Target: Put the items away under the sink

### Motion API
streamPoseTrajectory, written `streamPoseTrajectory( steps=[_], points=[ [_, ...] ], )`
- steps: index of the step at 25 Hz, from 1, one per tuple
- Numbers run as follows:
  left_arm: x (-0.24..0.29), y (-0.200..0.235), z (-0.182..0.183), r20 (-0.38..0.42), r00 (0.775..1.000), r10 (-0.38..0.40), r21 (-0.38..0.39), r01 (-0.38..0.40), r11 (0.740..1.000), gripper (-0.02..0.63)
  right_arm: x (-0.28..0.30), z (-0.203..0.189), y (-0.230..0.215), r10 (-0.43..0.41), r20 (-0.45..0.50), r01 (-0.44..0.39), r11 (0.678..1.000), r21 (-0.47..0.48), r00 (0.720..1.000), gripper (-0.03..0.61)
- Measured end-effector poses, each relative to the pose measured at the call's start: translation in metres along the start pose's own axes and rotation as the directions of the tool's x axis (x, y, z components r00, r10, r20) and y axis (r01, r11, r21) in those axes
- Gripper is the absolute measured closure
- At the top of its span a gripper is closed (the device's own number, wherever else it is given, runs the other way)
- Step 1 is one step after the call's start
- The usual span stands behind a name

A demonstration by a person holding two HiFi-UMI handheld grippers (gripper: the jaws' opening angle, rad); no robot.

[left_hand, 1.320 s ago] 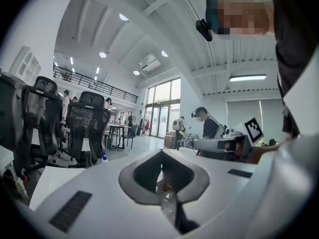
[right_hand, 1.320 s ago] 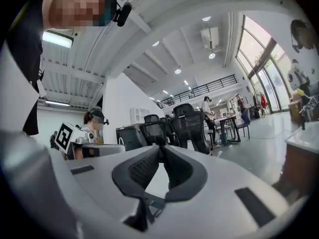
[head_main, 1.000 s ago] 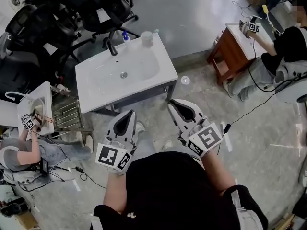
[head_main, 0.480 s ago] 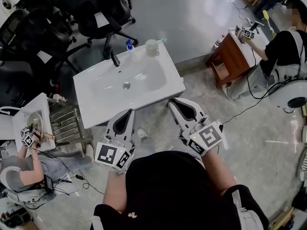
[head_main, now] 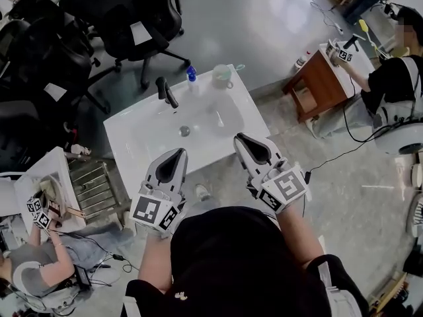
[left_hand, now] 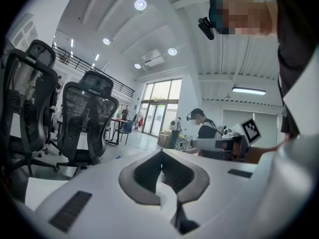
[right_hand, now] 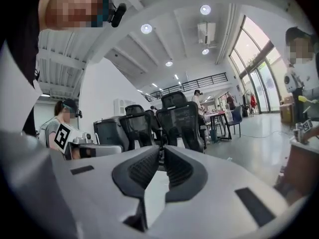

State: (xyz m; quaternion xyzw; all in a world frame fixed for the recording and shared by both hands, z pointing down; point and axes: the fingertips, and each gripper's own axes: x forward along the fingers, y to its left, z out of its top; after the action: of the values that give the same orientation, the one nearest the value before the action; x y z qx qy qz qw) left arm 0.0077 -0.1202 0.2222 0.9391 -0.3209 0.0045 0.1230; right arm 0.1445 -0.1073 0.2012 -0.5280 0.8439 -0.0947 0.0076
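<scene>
A white sink (head_main: 149, 152) on a dark frame stands just ahead of me in the head view. At its back edge are a black faucet (head_main: 166, 91), a small blue-capped bottle (head_main: 192, 76) and a pale green cup (head_main: 222, 76). The space under it is hidden. My left gripper (head_main: 182, 152) and right gripper (head_main: 239, 137) hover side by side over the sink's near edge, both shut and holding nothing. In the left gripper view the gripper (left_hand: 161, 153) points up at the room, and so does the one in the right gripper view (right_hand: 161, 151).
Black office chairs (head_main: 132, 18) crowd the far left. A person works at a small wooden table (head_main: 317, 78) on the right. Another person crouches by a second white sink (head_main: 46, 177) and a metal rack (head_main: 96, 187) at the left. Cables lie on the floor.
I have stepped closer to the sink: it has slid down and right in the head view, and both shut grippers now overlap its near edge.
</scene>
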Motion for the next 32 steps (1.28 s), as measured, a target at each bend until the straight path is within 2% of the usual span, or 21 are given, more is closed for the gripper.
streamPoseTrajectory(
  steps=[7, 16, 24, 27, 32],
  points=[
    [0.004, 0.04, -0.001, -0.013, 0.999, -0.052, -0.016, 0.052, 0.999, 0.591, 0.046, -0.006, 0.004, -0.042, -0.01, 0.042, 0.999, -0.004, 0.999, 0.531],
    [0.009, 0.059, -0.004, -0.032, 0.999, -0.035, -0.043, 0.034, 0.998, 0.592, 0.069, -0.017, -0.013, -0.051, -0.053, 0.052, 0.999, 0.012, 0.997, 0.531],
    [0.022, 0.056, -0.01, -0.063, 0.996, 0.068, -0.059, -0.072, 0.996, 0.592, 0.085, -0.032, -0.05, 0.024, -0.111, -0.02, 0.999, 0.029, 0.994, 0.531],
    [0.035, 0.053, -0.014, -0.074, 0.991, 0.108, -0.042, -0.111, 0.993, 0.592, 0.092, -0.037, -0.073, 0.044, -0.133, -0.043, 0.999, 0.015, 0.99, 0.531],
    [0.049, 0.054, -0.022, -0.108, 0.972, 0.211, -0.045, -0.217, 0.975, 0.592, 0.105, -0.054, -0.111, 0.087, -0.162, -0.084, 0.996, 0.027, 0.983, 0.531]
  ],
)
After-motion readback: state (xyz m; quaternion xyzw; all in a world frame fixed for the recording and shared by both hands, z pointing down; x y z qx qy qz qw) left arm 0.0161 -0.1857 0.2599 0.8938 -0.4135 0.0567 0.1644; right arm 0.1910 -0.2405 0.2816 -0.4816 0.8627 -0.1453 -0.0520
